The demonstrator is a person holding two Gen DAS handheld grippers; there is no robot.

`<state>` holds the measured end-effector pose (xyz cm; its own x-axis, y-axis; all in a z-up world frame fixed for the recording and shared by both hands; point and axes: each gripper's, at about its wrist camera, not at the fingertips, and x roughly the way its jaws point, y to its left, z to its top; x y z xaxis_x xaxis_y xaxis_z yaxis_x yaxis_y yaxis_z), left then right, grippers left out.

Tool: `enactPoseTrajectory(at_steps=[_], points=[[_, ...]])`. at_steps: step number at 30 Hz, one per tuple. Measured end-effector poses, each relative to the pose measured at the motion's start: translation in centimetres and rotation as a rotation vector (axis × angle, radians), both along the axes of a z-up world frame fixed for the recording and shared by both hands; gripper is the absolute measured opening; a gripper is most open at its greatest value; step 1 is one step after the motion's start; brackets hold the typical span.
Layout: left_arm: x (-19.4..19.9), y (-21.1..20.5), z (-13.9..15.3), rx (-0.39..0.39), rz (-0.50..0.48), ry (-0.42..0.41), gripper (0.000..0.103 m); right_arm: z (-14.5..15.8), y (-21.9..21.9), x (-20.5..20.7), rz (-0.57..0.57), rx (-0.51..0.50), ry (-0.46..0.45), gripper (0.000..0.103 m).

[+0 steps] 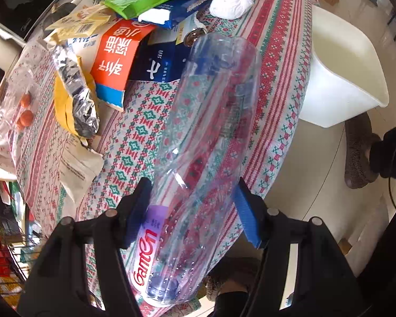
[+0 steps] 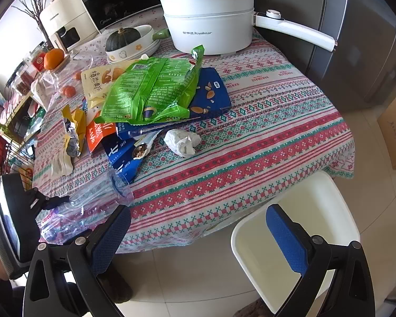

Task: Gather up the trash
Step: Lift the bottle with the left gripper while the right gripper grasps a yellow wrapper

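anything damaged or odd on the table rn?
Yes: the clear plastic bottle between the left gripper fingers is crushed and creased, lying near the table's edge. Behind it, the torn foil-lined wrapper lies split open beside a heap of empty packets. Nothing looks spilled.

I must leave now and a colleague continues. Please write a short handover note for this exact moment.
Left gripper: jaws around the clear plastic bottle near the table edge; whether it is gripped is unclear.
Right gripper: open, empty, over the floor beside the white chair.
Left to collect: green bag, blue packs, orange carton, foil wrapper, crumpled tissue.
No bin visible.
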<state>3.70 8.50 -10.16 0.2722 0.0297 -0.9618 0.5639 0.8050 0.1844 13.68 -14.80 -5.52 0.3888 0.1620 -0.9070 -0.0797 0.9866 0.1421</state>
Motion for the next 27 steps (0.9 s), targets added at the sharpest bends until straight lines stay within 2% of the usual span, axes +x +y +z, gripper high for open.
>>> enactPoseTrajectory(at_steps=[4,7,9,13,15,20,27], points=[[-0.8,3.8,1.8,-0.201,0.178,0.002,0.061,0.0,0.1,-0.3,-0.002,-0.003,0.000,0.103],[-2.0,7.2,3.8,-0.337,0.274,-0.019,0.061,0.3,0.6,-0.2,-0.002,0.009,-0.010,0.103],[-2.2,8.9,5.0,-0.415,0.338,-0.046,0.061,0.4,1.4,0.0,0.006,0.024,-0.012,0.103],[-1.5,10.6,6.4,-0.510,0.464,-0.099,0.061,0.5,4.0,0.6,0.034,0.078,-0.030,0.103],[-0.3,11.2,6.5,-0.530,0.514,-0.130,0.061,0.5,5.8,1.1,0.056,0.119,-0.044,0.103],[0.3,14.8,5.9,-0.498,0.602,-0.169,0.061,0.3,11.4,2.6,0.112,0.185,-0.099,0.100],[0.4,17.2,5.1,-0.500,0.675,-0.203,0.061,-1.5,18.4,5.6,0.143,0.269,-0.163,0.077]])
